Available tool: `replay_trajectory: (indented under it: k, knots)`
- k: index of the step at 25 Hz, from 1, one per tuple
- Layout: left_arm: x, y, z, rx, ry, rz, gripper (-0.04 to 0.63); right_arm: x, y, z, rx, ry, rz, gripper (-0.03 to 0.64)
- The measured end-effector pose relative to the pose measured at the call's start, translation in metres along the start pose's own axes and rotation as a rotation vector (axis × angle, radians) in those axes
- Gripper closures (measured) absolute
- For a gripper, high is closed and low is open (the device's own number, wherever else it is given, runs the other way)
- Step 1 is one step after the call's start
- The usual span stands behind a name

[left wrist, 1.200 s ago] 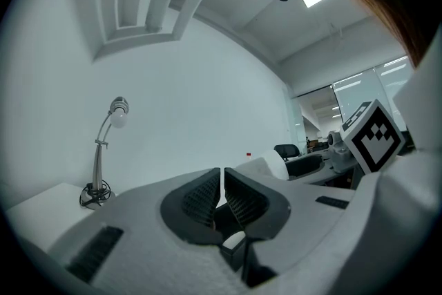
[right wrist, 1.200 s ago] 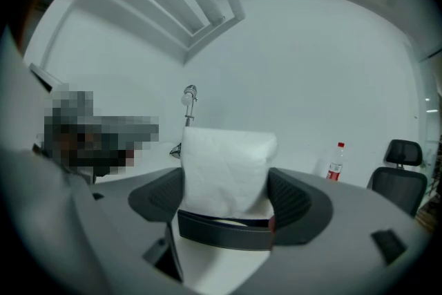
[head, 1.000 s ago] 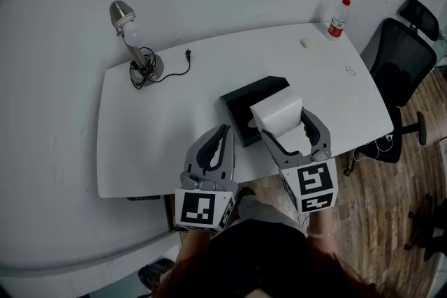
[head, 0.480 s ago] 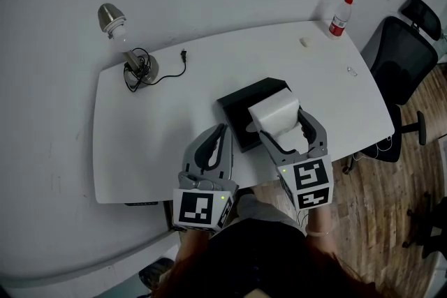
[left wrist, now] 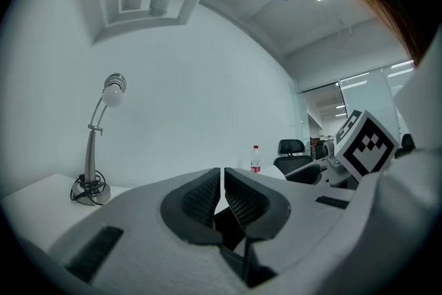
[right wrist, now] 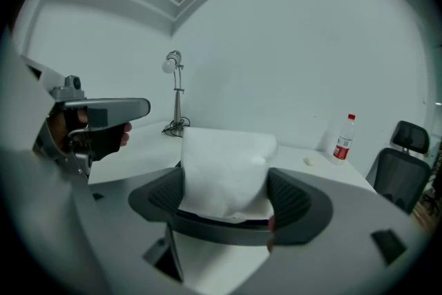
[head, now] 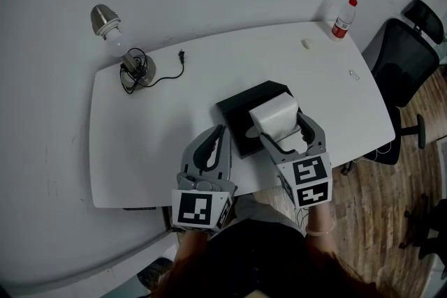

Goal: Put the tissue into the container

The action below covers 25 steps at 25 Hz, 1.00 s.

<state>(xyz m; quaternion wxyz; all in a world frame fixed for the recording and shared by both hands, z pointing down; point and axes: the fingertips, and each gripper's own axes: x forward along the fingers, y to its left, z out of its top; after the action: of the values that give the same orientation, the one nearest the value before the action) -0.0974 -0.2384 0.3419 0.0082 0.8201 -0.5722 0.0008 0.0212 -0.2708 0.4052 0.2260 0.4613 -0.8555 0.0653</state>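
Observation:
A white tissue pack (head: 274,114) (right wrist: 224,169) is clamped between the jaws of my right gripper (head: 283,128) (right wrist: 228,193). It hangs over the near right part of the black container (head: 241,108), an open box on the white table (head: 140,143). My left gripper (head: 215,144) (left wrist: 222,191) is shut with nothing in it and hovers over the table's near edge, left of the container. The container's inside is mostly hidden by the tissue pack.
A desk lamp (head: 119,45) (left wrist: 97,141) (right wrist: 176,90) with a coiled cord stands at the table's far left. A water bottle (head: 342,16) (right wrist: 344,137) (left wrist: 255,158) and a small white object (head: 306,43) sit at the far right. A black office chair (head: 408,52) is beside the table's right end.
The right gripper with the tissue pack has edged slightly closer over the container. The left gripper has barely moved.

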Motion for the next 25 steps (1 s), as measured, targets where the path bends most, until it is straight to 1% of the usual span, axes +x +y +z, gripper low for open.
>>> replay_trajectory:
  k: [25]
  knots:
    - [0.03, 0.021, -0.027, -0.065, 0.046, 0.008, 0.557, 0.047, 0.004, -0.038, 0.03, 0.262, 0.056, 0.227]
